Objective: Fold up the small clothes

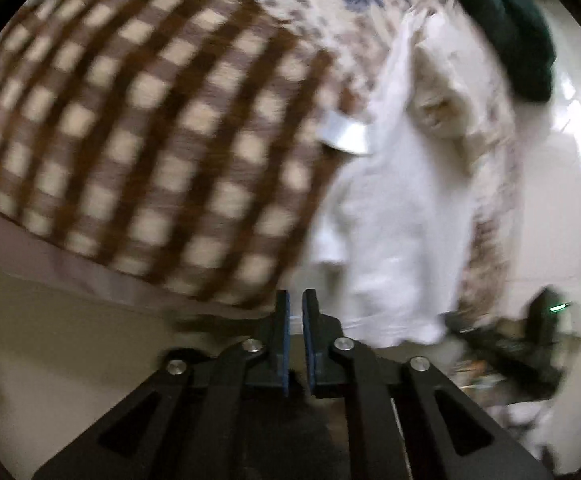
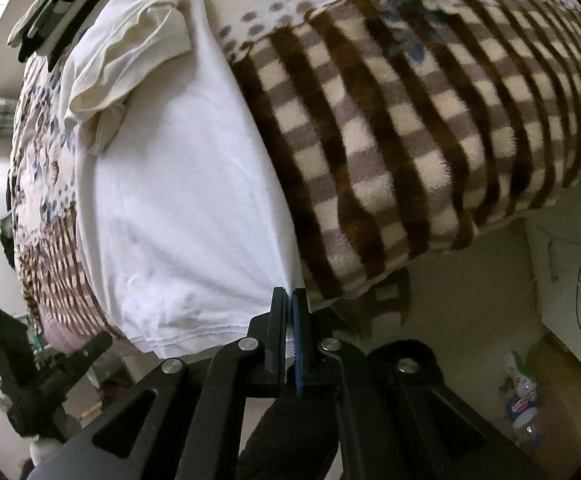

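The white shirt [image 2: 178, 184] lay flat on the checked blanket [image 2: 410, 120], filling the left and middle of the right wrist pic. Its hem ran along the bottom, near the bed edge. One sleeve [image 2: 130, 40] sat bunched up at the upper left. It prob. lay flat like that so it could be folded neatly.

The right gripper [image 2: 289, 304] was at the bottom middle, w/ its jaws squeezed tight on the shirt's lower corner, right where the hem met the side edge. Holding a corner made sense, since a corner lets you lift and fold one side over.

In the left wrist pic the same shirt [image 1: 390, 220] showed at the right, v. blurry. The left gripper [image 1: 295, 304] was at the bottom middle w/ only a thin gap between its pads, and nothing was in them. It sat just off the blanket edge, not touching the shirt. I think it was going for another corner.

Further out, dark clothes [image 2: 50, 12] lay at the upper left, and a box w/ bottles [image 2: 530, 408] stood on the floor at the lower right.
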{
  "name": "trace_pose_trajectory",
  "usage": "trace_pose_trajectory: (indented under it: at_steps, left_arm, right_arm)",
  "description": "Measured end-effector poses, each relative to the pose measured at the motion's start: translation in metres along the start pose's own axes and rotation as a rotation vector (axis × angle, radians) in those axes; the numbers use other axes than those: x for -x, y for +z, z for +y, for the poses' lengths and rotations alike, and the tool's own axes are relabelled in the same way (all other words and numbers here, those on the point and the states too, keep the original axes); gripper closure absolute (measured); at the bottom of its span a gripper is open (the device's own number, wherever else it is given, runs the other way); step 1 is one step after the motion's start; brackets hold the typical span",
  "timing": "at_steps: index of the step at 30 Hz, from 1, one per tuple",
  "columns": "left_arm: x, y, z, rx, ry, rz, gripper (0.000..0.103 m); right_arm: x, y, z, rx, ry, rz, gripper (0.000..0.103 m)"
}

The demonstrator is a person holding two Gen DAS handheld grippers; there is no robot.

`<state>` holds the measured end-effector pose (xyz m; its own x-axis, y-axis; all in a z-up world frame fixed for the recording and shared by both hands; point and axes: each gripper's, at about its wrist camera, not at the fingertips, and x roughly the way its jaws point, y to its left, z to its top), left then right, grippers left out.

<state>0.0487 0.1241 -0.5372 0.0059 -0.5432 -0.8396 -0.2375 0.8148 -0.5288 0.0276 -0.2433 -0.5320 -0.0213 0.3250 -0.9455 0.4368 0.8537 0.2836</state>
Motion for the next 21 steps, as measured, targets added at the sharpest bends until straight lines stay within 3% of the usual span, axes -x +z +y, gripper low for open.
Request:
trace_pose_trajectory:
  at_steps: [3, 5, 7, 8, 9, 14, 15, 18, 20, 21]
  left_arm:
    - [-0.017, -0.001, -0.014, -0.015, -0.068, 0.026, 0.068]
    - [-0.034, -0.002, -0.02, -0.025, -0.061, 0.051, 0.067]
    - [-0.045, -0.002, -0.024, -0.024, -0.019, 0.041, 0.073]
    - [-0.044, -0.004, -0.025, -0.018, -0.011, 0.009, 0.097]
    - [-0.041, -0.006, -0.026, -0.02, -0.002, -0.006, 0.101]
    - [-0.005, -0.021, -0.032, -0.07, 0.061, -0.077, 0.102]
    - [-0.001, -0.02, -0.028, -0.07, 0.064, -0.072, 0.102]
    - [-0.014, -0.016, -0.013, -0.07, 0.168, -0.017, 0.102]
    - [-0.022, -0.01, 0.006, 0.012, 0.148, 0.018, 0.102]
    - [-0.021, -0.007, 0.012, 0.055, 0.1, 0.007, 0.1]
  right_arm:
    - [0.001, 0.004, -0.011, -0.044, 0.061, 0.031, 0.096]
    - [0.0, 0.007, -0.019, -0.055, 0.063, 0.052, 0.093]
    - [-0.002, 0.008, -0.024, -0.06, 0.06, 0.065, 0.093]
    - [-0.003, 0.009, -0.025, -0.059, 0.063, 0.073, 0.093]
    - [-0.004, 0.009, -0.026, -0.055, 0.058, 0.073, 0.093]
    - [0.0, 0.003, -0.023, -0.057, 0.025, 0.025, 0.099]
    - [0.002, 0.003, -0.023, -0.058, 0.032, 0.021, 0.099]
    - [0.005, 0.0, -0.017, -0.024, 0.018, 0.02, 0.1]
    - [0.0, 0.001, -0.013, 0.011, -0.021, 0.02, 0.099]
    - [-0.003, 0.002, -0.012, 0.017, -0.012, 0.04, 0.099]
